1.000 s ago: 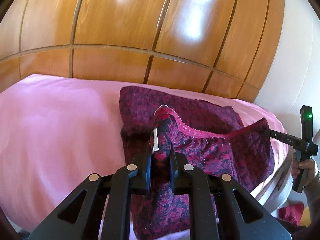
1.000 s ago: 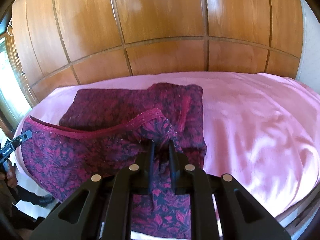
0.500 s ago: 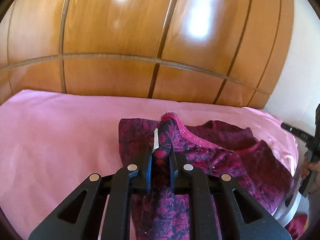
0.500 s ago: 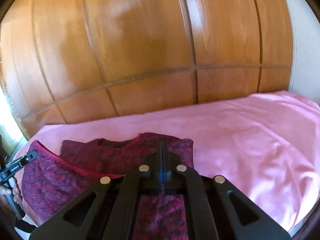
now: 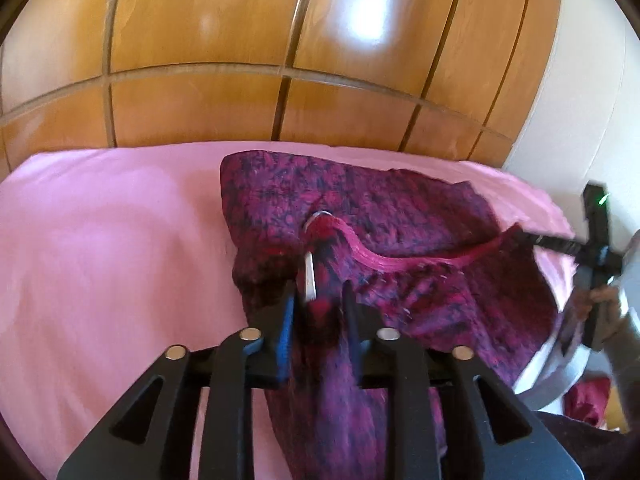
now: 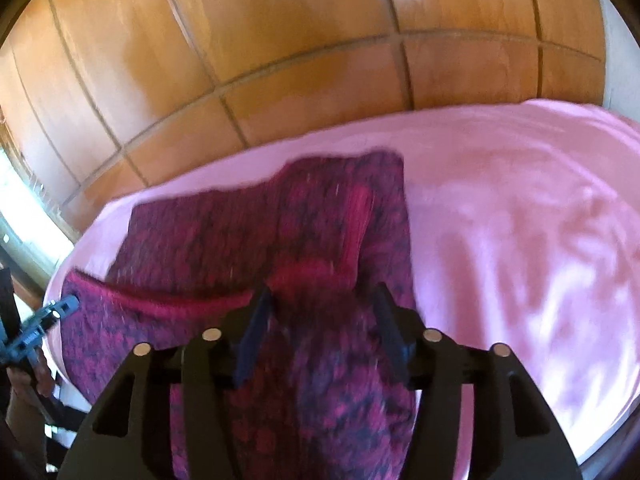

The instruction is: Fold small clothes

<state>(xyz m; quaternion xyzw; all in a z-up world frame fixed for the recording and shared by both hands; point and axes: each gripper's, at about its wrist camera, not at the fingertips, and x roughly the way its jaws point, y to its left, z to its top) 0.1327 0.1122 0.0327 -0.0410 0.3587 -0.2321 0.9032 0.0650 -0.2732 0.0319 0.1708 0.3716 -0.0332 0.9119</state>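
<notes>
A dark purple garment with a red floral print (image 5: 360, 208) lies on the pink bed cover (image 5: 100, 240), with a pink-red trimmed edge (image 5: 400, 260) running across it. My left gripper (image 5: 320, 292) is shut on a bunched corner of the garment. In the right wrist view the garment (image 6: 248, 232) lies folded, and my right gripper (image 6: 320, 300) stands open with cloth draped loosely between its spread fingers. The right gripper also shows at the right edge of the left wrist view (image 5: 560, 246). The left gripper shows at the left edge of the right wrist view (image 6: 48, 312).
A glossy wooden panelled wall (image 5: 280, 60) stands right behind the bed. A white wall (image 5: 580, 100) is at the right. The bed's edge (image 5: 552, 376) curves at the right, with red cloth (image 5: 588, 404) below it. Bare pink cover (image 6: 520, 240) spreads to the right of the garment.
My right gripper has opened and the cloth now hangs loose between its fingers. Both grippers came back down toward the bed. The left gripper still holds its corner.
</notes>
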